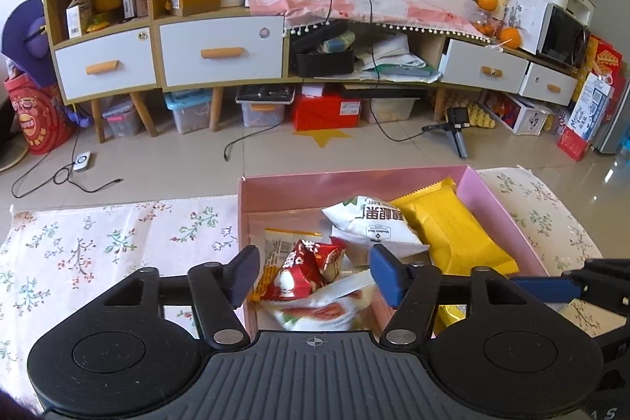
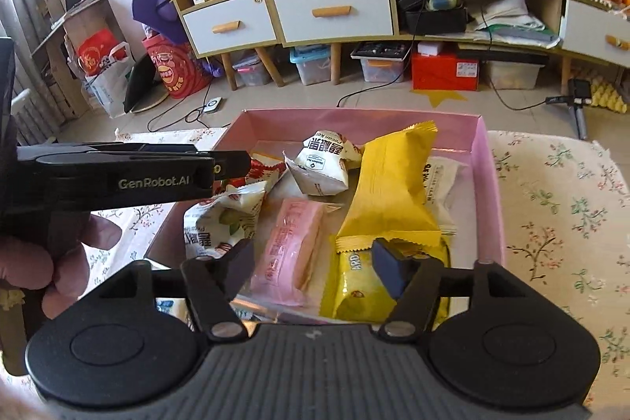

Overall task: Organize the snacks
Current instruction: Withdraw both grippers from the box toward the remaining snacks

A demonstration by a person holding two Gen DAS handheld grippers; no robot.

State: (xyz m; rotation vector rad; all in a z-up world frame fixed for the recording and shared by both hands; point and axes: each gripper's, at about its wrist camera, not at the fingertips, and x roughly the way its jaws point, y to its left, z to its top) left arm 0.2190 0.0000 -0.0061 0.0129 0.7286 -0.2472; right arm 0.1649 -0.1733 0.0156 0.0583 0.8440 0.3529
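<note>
A pink box (image 1: 500,211) (image 2: 494,184) stands on a floral cloth and holds several snack packets. In the left wrist view I see a red packet (image 1: 297,272), a white packet with black print (image 1: 370,223) and a large yellow packet (image 1: 456,235). My left gripper (image 1: 313,276) is open and empty, its jaws either side of the red packet over the box's near left part. In the right wrist view my right gripper (image 2: 311,268) is open and empty over a pink packet (image 2: 289,250) and a small yellow packet (image 2: 354,290). The large yellow packet (image 2: 390,191) lies behind them.
The floral cloth (image 1: 98,243) (image 2: 563,207) covers the table on both sides of the box. The left gripper's body (image 2: 118,180) crosses the box's left edge in the right wrist view. Behind are tiled floor, cables and a cabinet (image 1: 220,46).
</note>
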